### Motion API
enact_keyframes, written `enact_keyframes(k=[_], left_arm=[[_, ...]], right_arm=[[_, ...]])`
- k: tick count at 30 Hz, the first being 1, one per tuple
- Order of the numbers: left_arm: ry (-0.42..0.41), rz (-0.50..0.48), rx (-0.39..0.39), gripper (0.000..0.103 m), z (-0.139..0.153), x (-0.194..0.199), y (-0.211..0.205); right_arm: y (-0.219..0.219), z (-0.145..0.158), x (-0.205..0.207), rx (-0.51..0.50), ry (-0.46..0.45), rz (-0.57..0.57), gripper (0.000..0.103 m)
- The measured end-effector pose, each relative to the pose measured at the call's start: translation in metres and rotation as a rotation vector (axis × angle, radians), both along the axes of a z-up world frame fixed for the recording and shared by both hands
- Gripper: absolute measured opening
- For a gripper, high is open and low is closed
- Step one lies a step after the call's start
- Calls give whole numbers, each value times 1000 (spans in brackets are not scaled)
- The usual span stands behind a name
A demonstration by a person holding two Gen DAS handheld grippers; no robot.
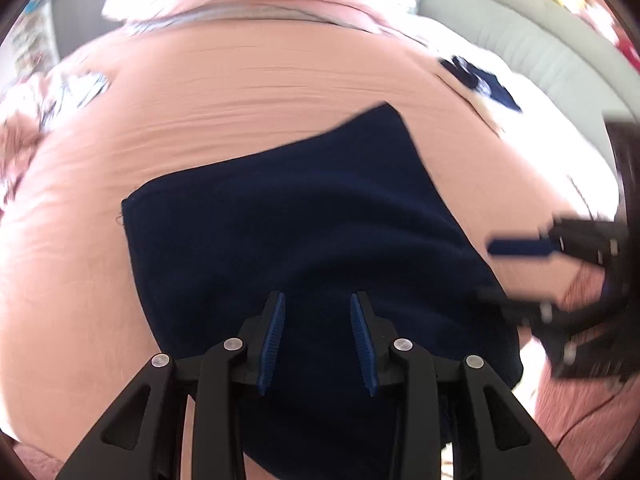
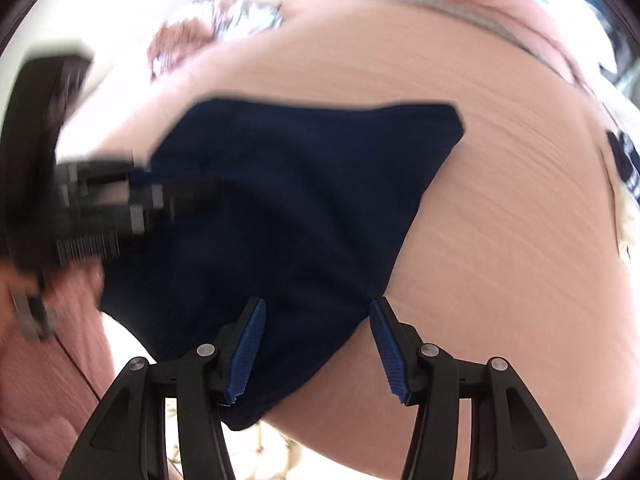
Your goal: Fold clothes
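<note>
From the left wrist view we see a grey padded headboard [image 1: 500, 28] at the upper right and a small navy-and-white item [image 1: 480, 80] lying near the bed's far edge, well apart from the main piece; the right wrist view shows that item only as a sliver at its right border, but gives us the near edge of the bed with pale floor [image 2: 256, 446] below it. The dark navy garment [image 1: 304, 232] lies flat on the peach bedsheet [image 1: 240, 92], and in the left view its long axis runs from the near edge toward a pointed corner at the upper right. The left hand-held gripper [image 1: 318, 340] hangs over the garment's near part with its jaws spread, nothing between the pads. The right hand-held gripper [image 2: 318, 348] also stands spread, wider, above the garment's near corner where the cloth droops over the bed edge; the pads do not press on it.
</note>
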State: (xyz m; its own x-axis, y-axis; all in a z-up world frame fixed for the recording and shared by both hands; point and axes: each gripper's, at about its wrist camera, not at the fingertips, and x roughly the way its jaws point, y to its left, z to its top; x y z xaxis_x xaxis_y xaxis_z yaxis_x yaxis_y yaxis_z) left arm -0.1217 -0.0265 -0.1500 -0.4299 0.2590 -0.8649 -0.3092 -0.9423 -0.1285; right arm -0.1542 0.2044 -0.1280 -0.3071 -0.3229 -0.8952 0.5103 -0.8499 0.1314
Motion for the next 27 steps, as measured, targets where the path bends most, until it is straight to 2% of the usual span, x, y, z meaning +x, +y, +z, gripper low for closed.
enact_keyframes(k=[1, 3, 5, 6, 10, 12, 16, 18, 22, 23, 25, 27], left_arm=[[-5, -23, -43, 31, -1, 0, 12], [-12, -64, -128, 31, -5, 1, 30], [-13, -35, -137, 31, 0, 8, 18], [-13, -21, -142, 31, 3, 12, 12], [-71, 23, -112, 33, 7, 25, -14], [-85, 16, -130, 34, 2, 24, -4], [-62, 52, -155, 35, 9, 32, -6], [-85, 119, -117, 35, 12, 35, -17], [-182, 242, 155, 35, 8, 42, -41], [-182, 258, 177, 35, 9, 47, -44], [-137, 269, 173, 35, 16, 59, -48], [-82, 273, 196, 35, 25, 64, -45]], right_arm=[[2, 3, 0, -24, 8, -17, 54], [-2, -5, 1, 36, -21, 28, 54], [-7, -16, 12, 153, -6, 80, 54], [-6, -14, 18, 168, 20, 85, 54], [10, -2, 20, 85, -29, 32, 54], [20, -3, 23, 45, -55, 3, 54], [35, -14, 26, -8, -102, -54, 54], [35, -12, 26, -17, -107, -61, 54], [31, -12, 34, -25, -111, -58, 54], [31, -13, 37, -29, -117, -60, 54], [36, -11, 39, -47, -117, -85, 54], [19, -2, 58, -70, -77, -122, 54]])
